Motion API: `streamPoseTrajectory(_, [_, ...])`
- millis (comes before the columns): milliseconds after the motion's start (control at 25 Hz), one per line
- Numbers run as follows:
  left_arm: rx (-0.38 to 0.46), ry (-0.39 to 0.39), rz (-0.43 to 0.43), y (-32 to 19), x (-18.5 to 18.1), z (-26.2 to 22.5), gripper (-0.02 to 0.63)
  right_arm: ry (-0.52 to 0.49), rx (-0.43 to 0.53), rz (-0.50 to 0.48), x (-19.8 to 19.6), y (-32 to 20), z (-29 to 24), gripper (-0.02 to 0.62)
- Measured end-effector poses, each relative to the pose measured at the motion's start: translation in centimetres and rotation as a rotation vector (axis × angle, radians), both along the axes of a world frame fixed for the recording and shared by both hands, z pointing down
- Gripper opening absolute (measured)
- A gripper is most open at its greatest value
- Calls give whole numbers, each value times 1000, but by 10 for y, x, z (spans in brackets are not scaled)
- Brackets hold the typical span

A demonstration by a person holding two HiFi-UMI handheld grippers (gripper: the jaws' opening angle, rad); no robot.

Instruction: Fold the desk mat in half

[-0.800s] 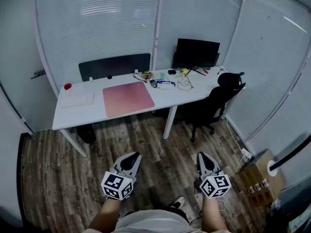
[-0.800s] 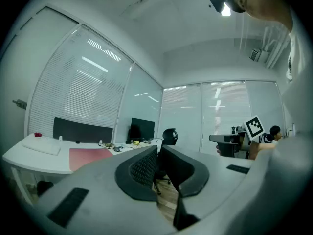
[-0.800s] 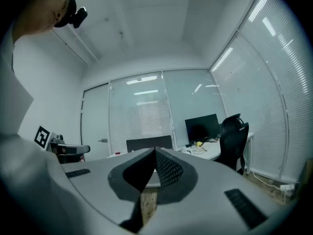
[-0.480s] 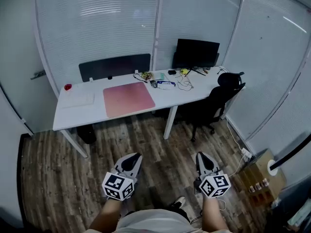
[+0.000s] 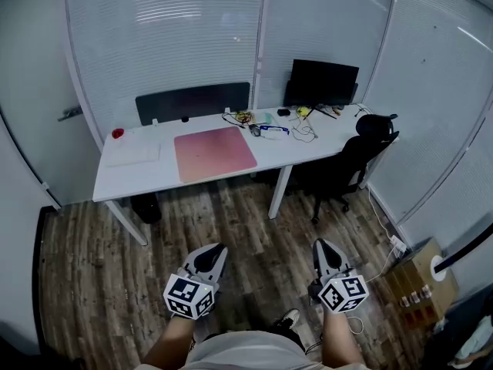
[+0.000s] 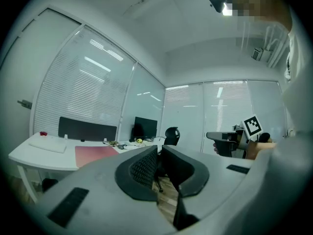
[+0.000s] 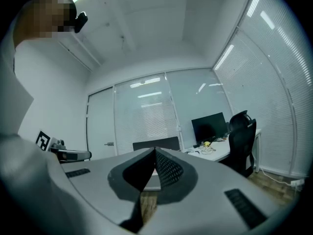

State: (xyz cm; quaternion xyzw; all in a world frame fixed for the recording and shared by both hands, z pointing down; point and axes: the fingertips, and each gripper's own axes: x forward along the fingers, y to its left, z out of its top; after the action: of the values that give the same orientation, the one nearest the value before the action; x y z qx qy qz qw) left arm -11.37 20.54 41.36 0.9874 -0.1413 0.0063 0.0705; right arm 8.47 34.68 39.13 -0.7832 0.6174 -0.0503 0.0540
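Note:
The pink desk mat (image 5: 215, 153) lies flat and unfolded on the white desk (image 5: 146, 177) across the room; in the left gripper view the mat (image 6: 95, 154) shows at the far left. Both grippers are held low over the wooden floor, close to the person's body and far from the desk. My left gripper (image 5: 215, 247) points toward the desk, its jaws together with nothing between them (image 6: 159, 150). My right gripper (image 5: 320, 244) is likewise shut and empty (image 7: 155, 151). In the right gripper view the jaws hide the mat.
On the desk stand a black monitor (image 5: 323, 82), a tangle of cables and small items (image 5: 269, 126), a white keyboard (image 5: 132, 153), a red object (image 5: 117, 133) and a dark back panel (image 5: 192, 102). A black office chair (image 5: 350, 164) sits at the desk's right end. A cardboard box (image 5: 416, 284) stands on the floor at right.
The head view has shifted, so the desk now sits slightly lower and further right in the frame. Both grippers stay low in front of the person, shut.

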Motion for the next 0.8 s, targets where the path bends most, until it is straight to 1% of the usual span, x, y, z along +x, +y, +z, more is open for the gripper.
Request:
streamPoseTrajectory(240, [-16, -20, -28, -10, -9, 2, 37, -26, -4, -30, -2, -18, 2, 51])
streamPoseTrajectory(360, [-35, -31, -41, -17, -7, 7, 37, -42, -14, -49, 3, -28, 7, 51])
streamPoseTrajectory(520, [-53, -56, -64, -31, 10, 19, 37, -92, -26, -73, 28, -52, 22, 51])
streamPoseTrajectory(680, [-66, -89, -99, -55, 32, 25, 37, -124, -39, -148, 49, -92, 33, 51])
streamPoseTrajectory(800, [-58, -109, -126, -79, 57, 23, 37, -141, -37, -188, 74, -126, 37, 51])
